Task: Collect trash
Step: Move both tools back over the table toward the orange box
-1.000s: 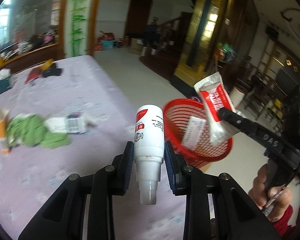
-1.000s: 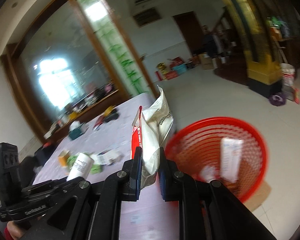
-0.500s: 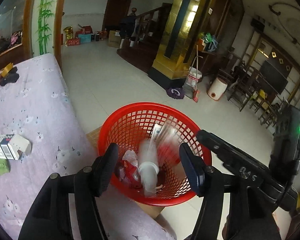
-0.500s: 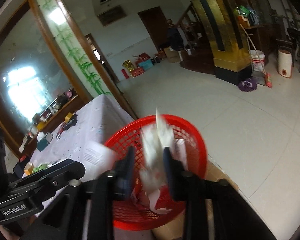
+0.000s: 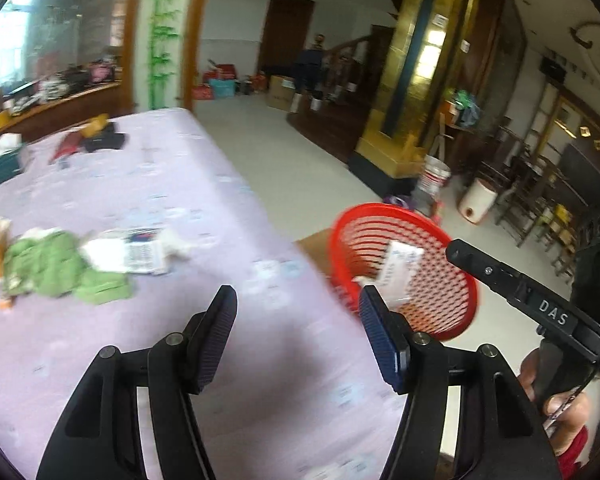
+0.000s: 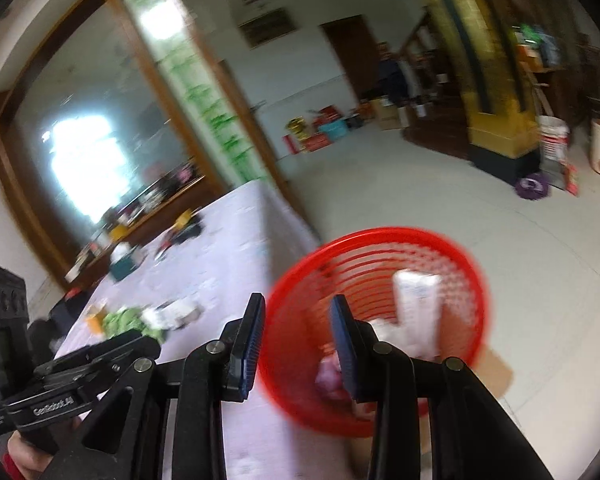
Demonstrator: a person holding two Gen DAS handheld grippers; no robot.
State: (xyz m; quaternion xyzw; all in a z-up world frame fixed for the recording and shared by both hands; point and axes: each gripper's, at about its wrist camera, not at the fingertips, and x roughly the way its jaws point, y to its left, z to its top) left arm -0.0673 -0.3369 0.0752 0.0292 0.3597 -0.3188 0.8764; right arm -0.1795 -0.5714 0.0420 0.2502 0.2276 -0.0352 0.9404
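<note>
- Left gripper (image 5: 298,334): jaws wide apart, nothing between, beside round red plastic mesh basket (image 5: 452,280).
- Right gripper (image 6: 298,344): jaws apart, nothing held, above basket.

Lilac flowered tablecloth (image 5: 148,184) covers the table. Far left on it: teal tissue box (image 5: 4,166), dark pouch (image 5: 102,142). Far right across pale floor: gold pillar (image 5: 412,80), white bucket (image 5: 434,178).
</note>
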